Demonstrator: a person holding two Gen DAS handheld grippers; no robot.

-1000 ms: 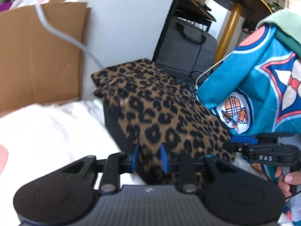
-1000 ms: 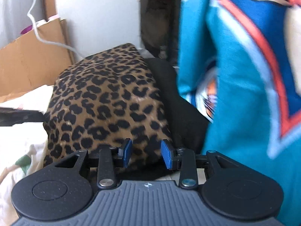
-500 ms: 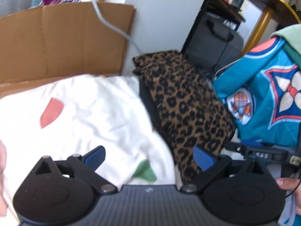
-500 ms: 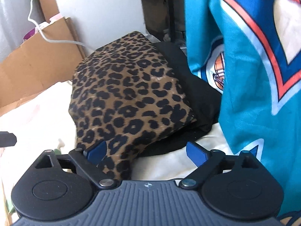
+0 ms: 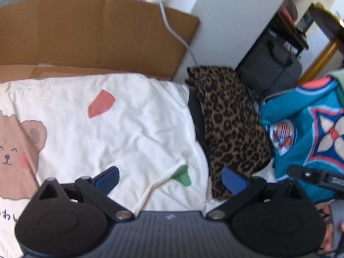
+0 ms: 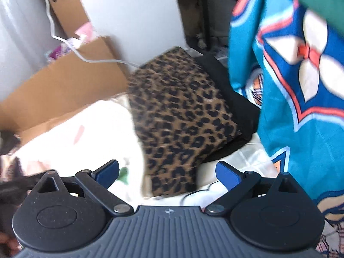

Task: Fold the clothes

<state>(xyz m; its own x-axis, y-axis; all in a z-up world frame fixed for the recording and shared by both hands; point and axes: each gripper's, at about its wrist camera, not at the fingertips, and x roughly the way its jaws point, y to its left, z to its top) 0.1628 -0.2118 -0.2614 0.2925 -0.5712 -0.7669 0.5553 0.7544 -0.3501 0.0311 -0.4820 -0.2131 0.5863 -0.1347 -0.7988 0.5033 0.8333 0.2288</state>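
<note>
A folded leopard-print garment (image 5: 230,126) lies on a black garment (image 5: 196,118) at the right end of a white sheet with a bear print (image 5: 120,129). It also shows in the right wrist view (image 6: 178,116), with the black garment (image 6: 238,105) under it. My left gripper (image 5: 169,178) is open and empty, above the sheet just left of the leopard garment. My right gripper (image 6: 167,173) is open and empty, just in front of the garment's near edge. The right gripper's side shows in the left wrist view (image 5: 316,176).
A teal patterned cloth (image 6: 296,75) hangs close on the right and also shows in the left wrist view (image 5: 305,133). A cardboard box (image 5: 90,40) stands behind the sheet, with a white cable (image 5: 174,30) over it. A dark bag (image 5: 271,68) and a round table (image 5: 326,25) are beyond.
Both grippers were shut on the leopard garment's near edge a second ago. They opened, let it go and drew back. The folded garment now rests on the black one.
</note>
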